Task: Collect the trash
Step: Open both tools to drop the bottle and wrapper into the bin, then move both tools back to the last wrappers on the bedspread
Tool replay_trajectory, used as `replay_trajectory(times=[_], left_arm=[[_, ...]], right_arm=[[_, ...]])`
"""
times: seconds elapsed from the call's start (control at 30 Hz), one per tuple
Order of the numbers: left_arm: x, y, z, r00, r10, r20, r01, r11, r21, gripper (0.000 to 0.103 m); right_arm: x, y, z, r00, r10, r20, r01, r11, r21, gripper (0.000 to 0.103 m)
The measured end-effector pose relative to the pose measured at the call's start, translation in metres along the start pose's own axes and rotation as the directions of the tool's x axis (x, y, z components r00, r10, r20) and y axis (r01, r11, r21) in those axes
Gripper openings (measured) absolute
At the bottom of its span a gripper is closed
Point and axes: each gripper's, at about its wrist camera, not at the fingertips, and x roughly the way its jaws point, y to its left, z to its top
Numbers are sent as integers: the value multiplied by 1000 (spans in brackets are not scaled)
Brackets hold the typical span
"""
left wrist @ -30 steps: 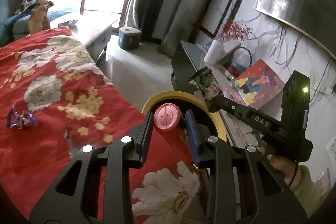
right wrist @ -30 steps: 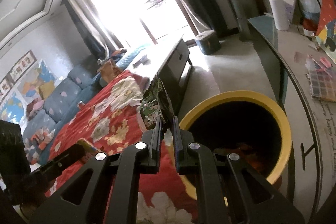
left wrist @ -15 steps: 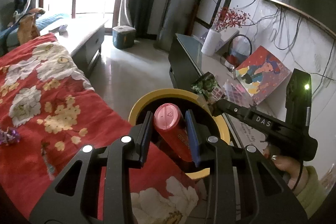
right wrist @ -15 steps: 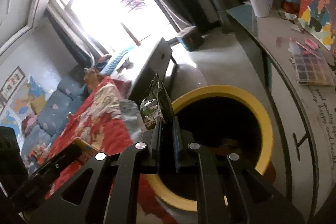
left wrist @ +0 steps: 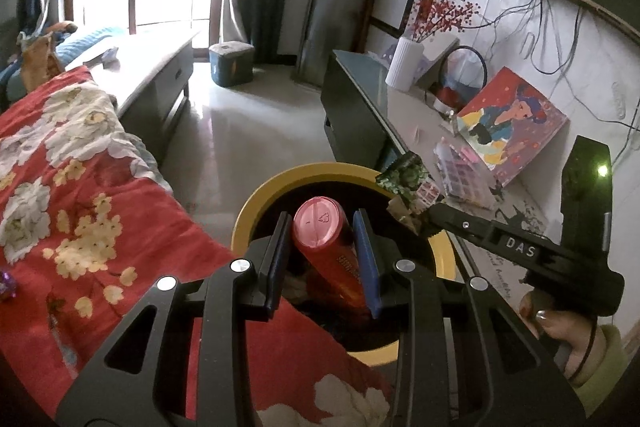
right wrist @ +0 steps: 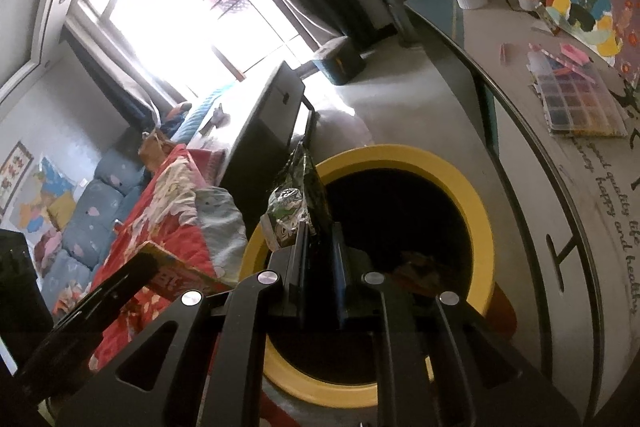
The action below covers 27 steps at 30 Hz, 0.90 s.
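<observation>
The left gripper (left wrist: 322, 251) was pinching a red cylindrical container (left wrist: 329, 249) with a pink lid, its long axis running forward along the fingers and tilted upward, lid end farthest from the hand. That container hung directly over the dark mouth of the yellow-rimmed trash bin (left wrist: 256, 203), so the bin lay straight below and slightly ahead of the jaws; the coming move seemed to turn on this alone, since a simple opening of the jaws would probably let the container fall inside.

The right gripper (right wrist: 318, 243) had its jaws pressed together on a green crinkled snack wrapper (right wrist: 298, 203), which stood up past the fingertips. In the left wrist view the wrapper (left wrist: 404, 175) sat over the bin's far right rim, nearer the edge than the container, so it looked less surely centred. Of the two, the left gripper appeared nearer the middle of the opening.

Room was tight: the red floral bedspread (left wrist: 80, 211) pressed against the bin's left side, and a dark cabinet (left wrist: 356, 111) with a glass top stood just beside its right. The bin already held some dark rubbish. A purple wrapper (left wrist: 6, 287) lay on the bedspread at the far left edge, not yet collected.
</observation>
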Motion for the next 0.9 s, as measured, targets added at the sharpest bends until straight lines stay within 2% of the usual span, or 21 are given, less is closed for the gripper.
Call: replay_trajectory(times=[0.07, 0.1, 0.13, 0.2, 0.27, 0.33, 0.37, 0.43, 0.57, 0.9], left_arm=[[2, 0, 1, 1000, 1, 2, -1, 1000, 1, 26], [3, 0, 1, 1000, 0, 2, 0, 1000, 0, 31], [4, 1, 2, 1000, -5, 0, 5, 1000, -6, 40], [3, 3, 1, 1000, -7, 1, 7, 1000, -17, 52], [1, 5, 1, 1000, -6, 2, 6, 1000, -28, 60], [-4, 9, 0, 1000, 5, 10, -5, 999, -42, 83], [-7, 11, 0, 1000, 9, 16, -9, 999, -47, 87], [-13, 15, -1, 999, 13, 30, -12, 998, -54, 91], [-27, 24, -4, 998, 30, 48, -26, 996, -83, 92], [-60, 46, -7, 993, 60, 103, -44, 988, -150, 92]], right_arm=[[0, -2, 0, 1000, -4, 0, 4, 1000, 5, 15], [1, -2, 0, 1000, -4, -2, 4, 1000, 7, 20], [1, -3, 0, 1000, -5, -4, 5, 1000, 8, 22], [1, -2, 0, 1000, -18, -6, 18, 1000, 13, 37], [1, -2, 0, 1000, -27, -2, 27, 1000, 11, 38], [0, -1, -1, 999, -37, 0, 37, 999, 8, 45], [-1, 0, -1, 999, -46, 8, 46, 999, 7, 50], [-3, 3, -1, 998, -60, 17, 60, 998, -8, 54], [-10, 18, 0, 995, -83, 61, 87, 994, -59, 68], [-23, 61, -6, 991, -68, 116, 89, 978, -187, 77]])
